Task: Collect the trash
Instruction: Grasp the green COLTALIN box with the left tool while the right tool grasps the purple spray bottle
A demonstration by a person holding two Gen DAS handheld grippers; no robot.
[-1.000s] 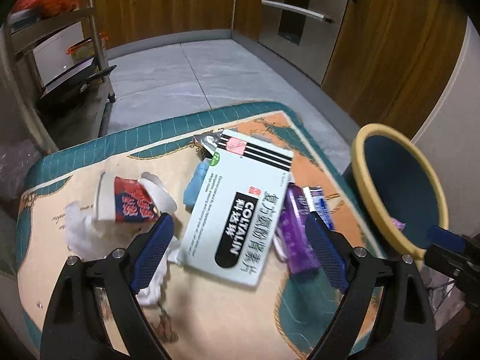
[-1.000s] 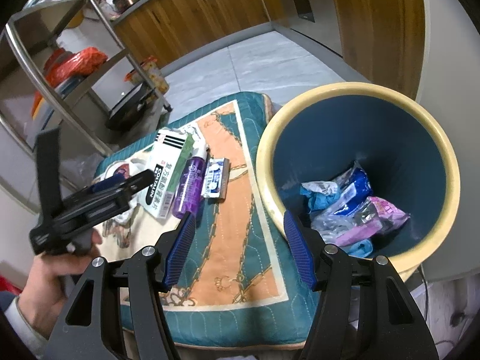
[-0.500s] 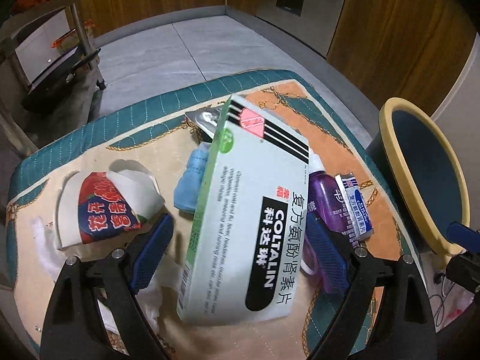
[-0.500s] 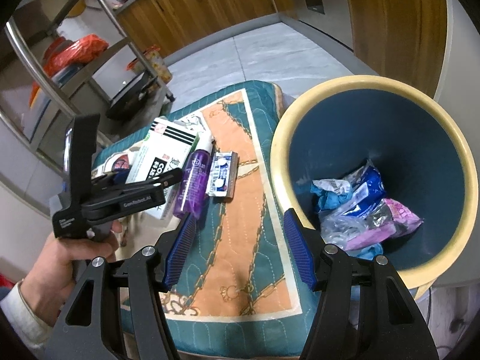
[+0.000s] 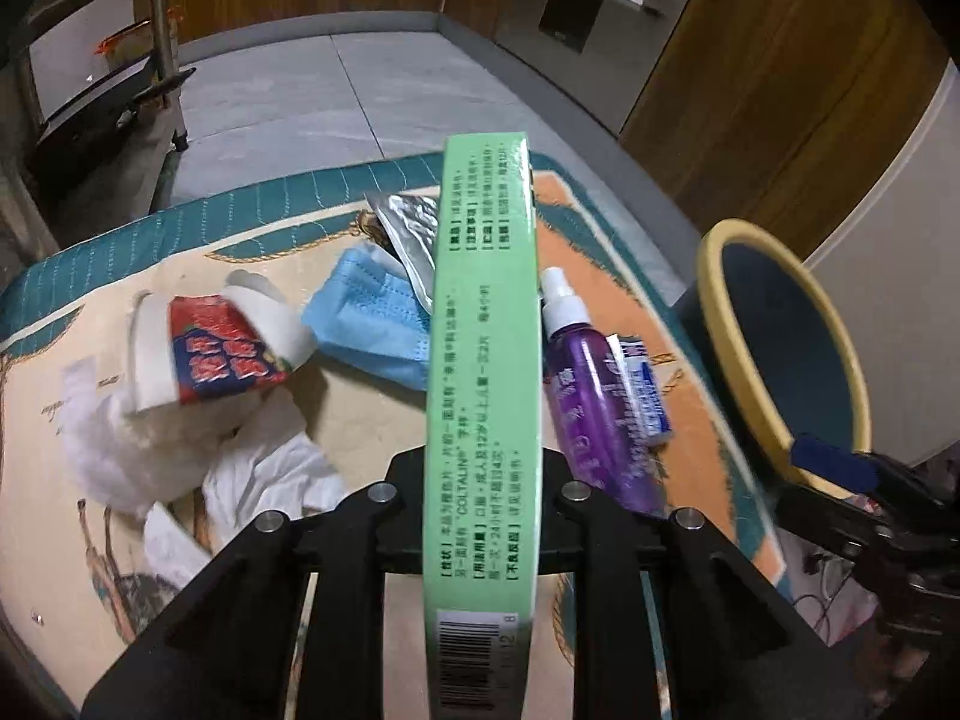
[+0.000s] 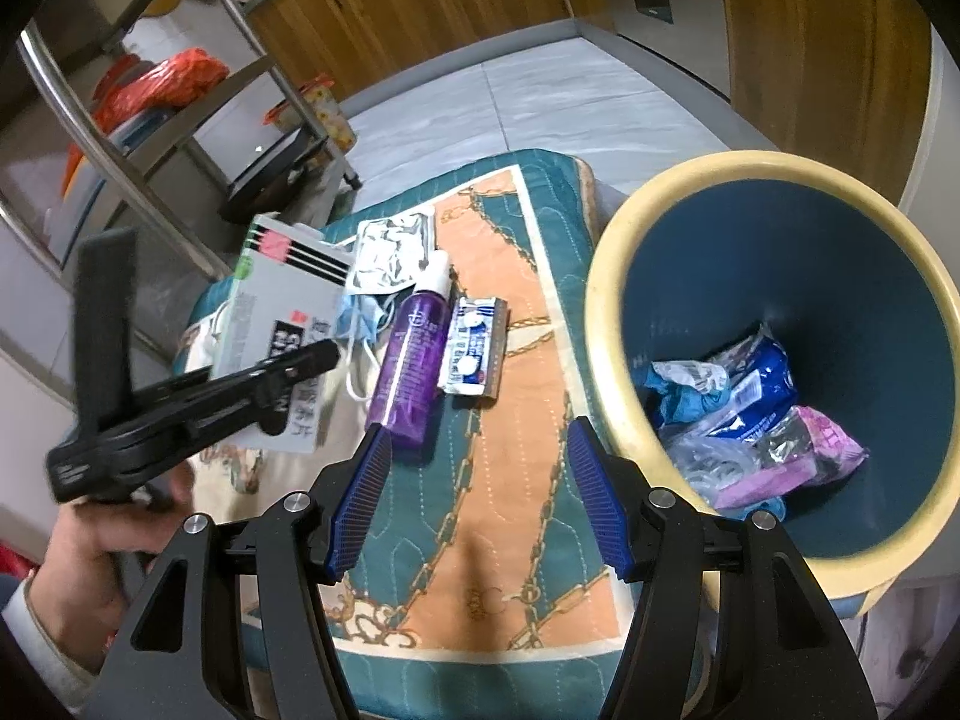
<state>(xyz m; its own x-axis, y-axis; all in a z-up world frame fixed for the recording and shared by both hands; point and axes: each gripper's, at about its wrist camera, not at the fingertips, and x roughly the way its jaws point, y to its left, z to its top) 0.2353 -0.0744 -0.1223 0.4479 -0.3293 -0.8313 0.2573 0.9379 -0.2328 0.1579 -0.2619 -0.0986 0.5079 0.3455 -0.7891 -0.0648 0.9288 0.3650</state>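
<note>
The left gripper (image 5: 483, 516) has just been closing, and we see it clamped on the medicine box (image 5: 483, 360), which stands on edge between the jaws with its green side facing the left wrist camera and its far end raised above the cloth (image 5: 372, 414). From the right wrist we get what that view hides: the box's white face with black stripes and bold lettering (image 6: 282, 330), and the hand (image 6: 114, 546) wrapped round the left gripper's handle, a pale sleeve at the wrist.

The right gripper (image 6: 480, 498) hangs with its blue pads spread and nothing between them, over the patterned cloth just beside the bin (image 6: 618, 312). Only this camera looks down into the bin, where we spot crumpled blue, clear and pink wrappers (image 6: 750, 420) at the bottom; the left view catches just the yellow rim (image 5: 720, 300) and dark inner wall.

Still lying on the cloth: a purple spray bottle (image 5: 594, 396) with a small blue and white packet (image 5: 642, 390) touching its right side. The left view alone shows us the crushed red paper cup (image 5: 210, 354), the white tissue (image 5: 180, 456) under it and the blue face mask (image 5: 372, 324), with a foil wrapper (image 5: 408, 228) behind the box. From the right, the cup and tissue are hidden by the box.
</note>
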